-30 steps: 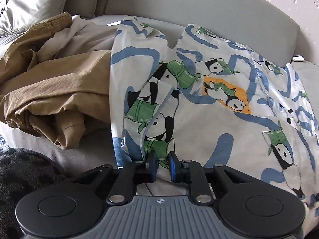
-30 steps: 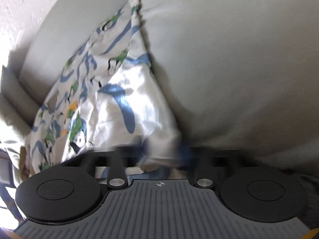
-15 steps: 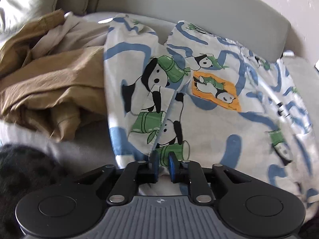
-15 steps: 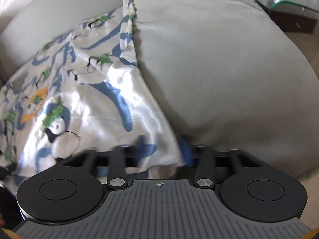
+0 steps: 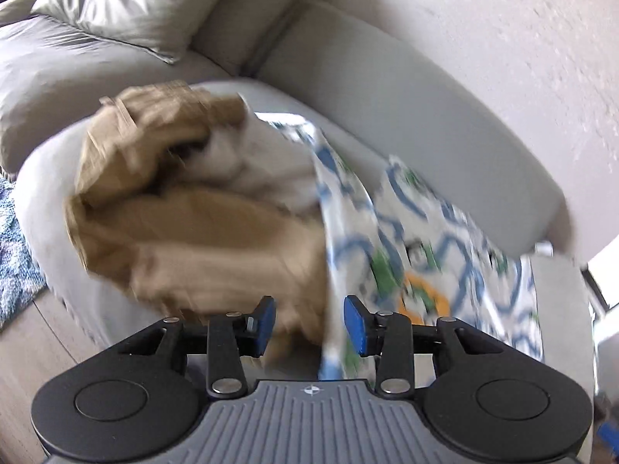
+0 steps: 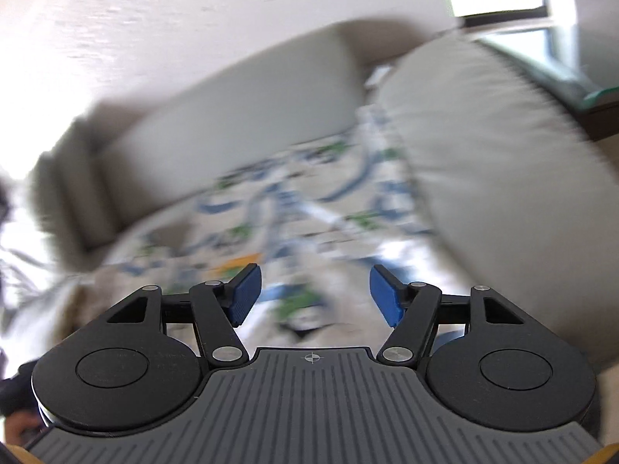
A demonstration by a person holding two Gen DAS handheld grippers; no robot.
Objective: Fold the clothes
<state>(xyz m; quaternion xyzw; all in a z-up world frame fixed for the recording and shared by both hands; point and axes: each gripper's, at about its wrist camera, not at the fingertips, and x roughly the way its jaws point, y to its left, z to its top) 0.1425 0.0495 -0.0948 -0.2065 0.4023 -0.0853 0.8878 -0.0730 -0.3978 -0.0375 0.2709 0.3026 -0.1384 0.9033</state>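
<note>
I've got the grey sofa filling both views, so I'll place everything off that. Spread across its seat is the panda-print garment, running from the backrest toward the front edge, and in the right wrist view it lies against the big cushion at the sofa's right end. Heaped on the seat to the left of it, touching its edge, is the pile of tan clothes, with a pale pillow behind in the sofa's far corner. Now the news: my left gripper, which was pinched on the print hem a moment ago, has its jaws apart and has pulled up and back, though cloth hangs between them. My right gripper has let go too, jaws wide, nothing between them, lifted off the seat. Both views are smeared, so I'm mid-swing. I read that as the garment laid out flat and released, ready for the first fold.
</note>
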